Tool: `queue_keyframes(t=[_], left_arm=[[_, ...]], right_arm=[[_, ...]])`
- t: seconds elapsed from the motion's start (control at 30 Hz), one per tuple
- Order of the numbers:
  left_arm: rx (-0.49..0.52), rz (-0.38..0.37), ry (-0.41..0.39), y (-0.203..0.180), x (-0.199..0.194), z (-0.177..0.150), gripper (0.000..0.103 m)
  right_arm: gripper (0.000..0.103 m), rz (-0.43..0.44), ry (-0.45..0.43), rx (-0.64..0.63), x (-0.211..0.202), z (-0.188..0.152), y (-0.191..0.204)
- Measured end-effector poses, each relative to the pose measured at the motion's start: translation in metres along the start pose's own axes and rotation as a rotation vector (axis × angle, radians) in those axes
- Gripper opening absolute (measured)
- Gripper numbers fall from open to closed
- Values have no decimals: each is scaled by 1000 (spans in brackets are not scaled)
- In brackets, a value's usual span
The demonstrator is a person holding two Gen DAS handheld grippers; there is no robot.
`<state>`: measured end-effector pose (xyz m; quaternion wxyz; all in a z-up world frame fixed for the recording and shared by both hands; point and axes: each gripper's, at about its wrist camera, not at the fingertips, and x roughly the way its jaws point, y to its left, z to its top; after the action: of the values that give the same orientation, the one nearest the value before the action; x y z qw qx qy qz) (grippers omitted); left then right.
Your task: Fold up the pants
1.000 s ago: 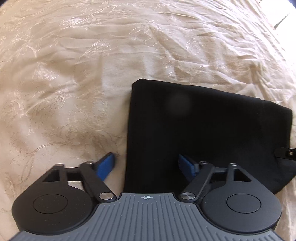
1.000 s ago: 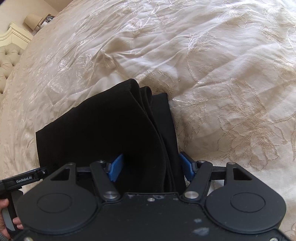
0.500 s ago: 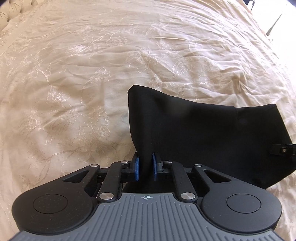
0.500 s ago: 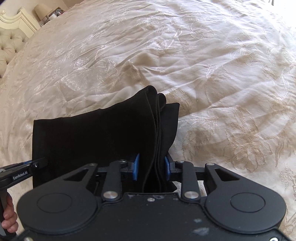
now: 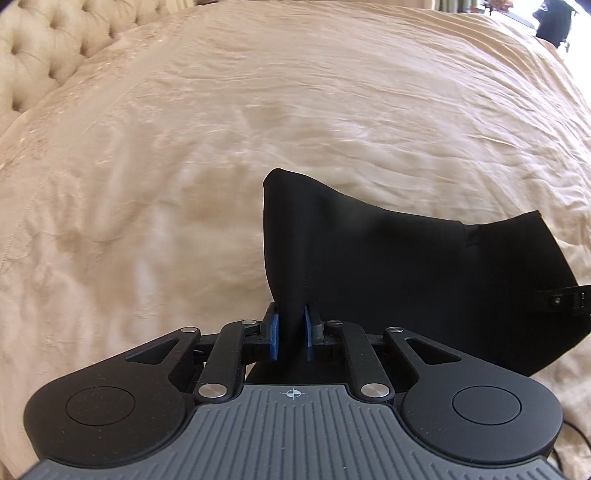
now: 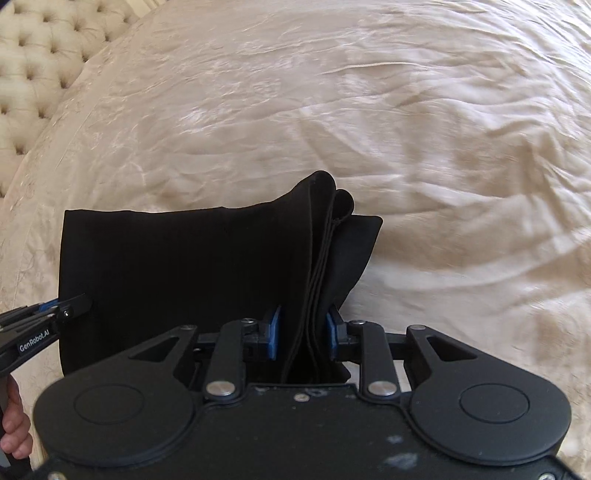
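Observation:
The folded black pants [image 5: 406,266] hang lifted over the cream bedspread [image 5: 258,110]. In the left wrist view, my left gripper [image 5: 290,321] is shut on their left edge, the blue pads pinching a thin fold. The tip of my right gripper [image 5: 565,301] shows at the pants' right edge. In the right wrist view, my right gripper [image 6: 304,325] clamps the thick stacked layers of the pants [image 6: 184,266] at their right end, its jaws still closing. The left gripper [image 6: 70,304] holds the opposite edge there, with a hand [image 6: 13,424] below it.
A tufted cream headboard [image 5: 44,55] stands at the far left, also in the right wrist view as the headboard [image 6: 37,55]. The wrinkled bedspread [image 6: 443,147] spreads on all sides. A dark object [image 5: 550,18] sits beyond the bed's far right corner.
Both grippers went from open around the pants' edges to shut on them. They then lifted the pants off the bedspread and carried them toward the headboard.

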<state>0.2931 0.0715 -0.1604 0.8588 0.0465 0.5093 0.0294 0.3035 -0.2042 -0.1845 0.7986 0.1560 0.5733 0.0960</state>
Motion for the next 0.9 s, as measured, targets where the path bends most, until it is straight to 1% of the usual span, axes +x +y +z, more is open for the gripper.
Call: queue_keyframes(t=[0.13, 0.23, 0.3, 0.33, 0.37, 0.4, 0.47, 0.5, 0.57, 0.67, 0.77, 0.83, 0.9], left_arm=[[-48, 75, 7, 62, 10, 4, 13], [-91, 96, 31, 98, 18, 3, 13], [-129, 83, 64, 116, 26, 0, 15], [-152, 71, 89, 125, 31, -2, 18], [-170, 68, 102, 131, 33, -5, 21], [-182, 79, 110, 135, 35, -6, 21], [-180, 140, 125, 139, 36, -10, 21], [-176, 150, 131, 141, 37, -12, 21], [-183, 134, 127, 143, 32, -16, 21], [-196, 119, 119, 142, 22, -21, 21], [-206, 110, 117, 135, 9, -27, 21], [-213, 106, 121, 128, 0, -30, 22], [-219, 108, 131, 122, -9, -32, 22]], right_arm=[[26, 55, 21, -84, 31, 22, 68], [26, 68, 31, -151, 51, 32, 112], [28, 49, 33, -178, 62, 35, 134], [31, 22, 35, -182, 67, 36, 141], [37, -23, 36, -178, 72, 37, 145], [41, -68, 38, -169, 75, 37, 147], [42, -124, 37, -115, 77, 37, 143], [42, -140, 32, -92, 75, 37, 141], [42, -189, 9, -63, 63, 35, 136], [41, -223, -18, -61, 42, 30, 140], [41, -230, -59, -96, 13, 18, 152], [41, -203, -77, -107, -8, 7, 160], [41, -180, -84, -118, -19, -2, 165]])
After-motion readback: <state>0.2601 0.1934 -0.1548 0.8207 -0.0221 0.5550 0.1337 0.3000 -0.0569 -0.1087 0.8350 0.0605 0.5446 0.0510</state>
